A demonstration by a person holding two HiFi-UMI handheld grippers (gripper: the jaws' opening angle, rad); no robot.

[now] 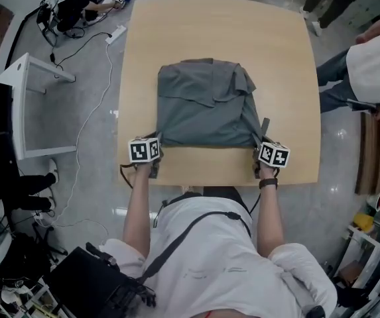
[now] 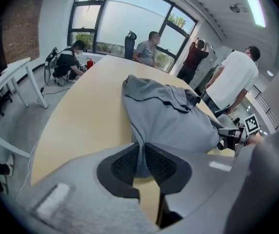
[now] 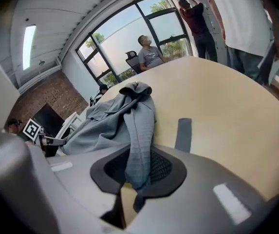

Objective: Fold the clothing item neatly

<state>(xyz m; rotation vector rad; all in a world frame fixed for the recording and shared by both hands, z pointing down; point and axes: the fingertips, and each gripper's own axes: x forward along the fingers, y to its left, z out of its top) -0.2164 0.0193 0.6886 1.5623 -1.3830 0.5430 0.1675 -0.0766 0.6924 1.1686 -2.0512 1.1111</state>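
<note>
The crumpled grey fabric garment (image 1: pixel 206 105) lies in the middle of the head view on the pale wooden table (image 1: pixel 176 32), its near hem drawn toward the lower edge. The left gripper (image 2: pixel 141 162) pinches the hem's lower-left corner. The right gripper (image 3: pixel 137 167) is clamped on a bunched fold at its lower-right corner.

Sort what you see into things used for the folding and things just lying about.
In use: garment; table; left gripper and right gripper, each shut on a near corner of the garment.
Lying about: power strip; white rack.
</note>
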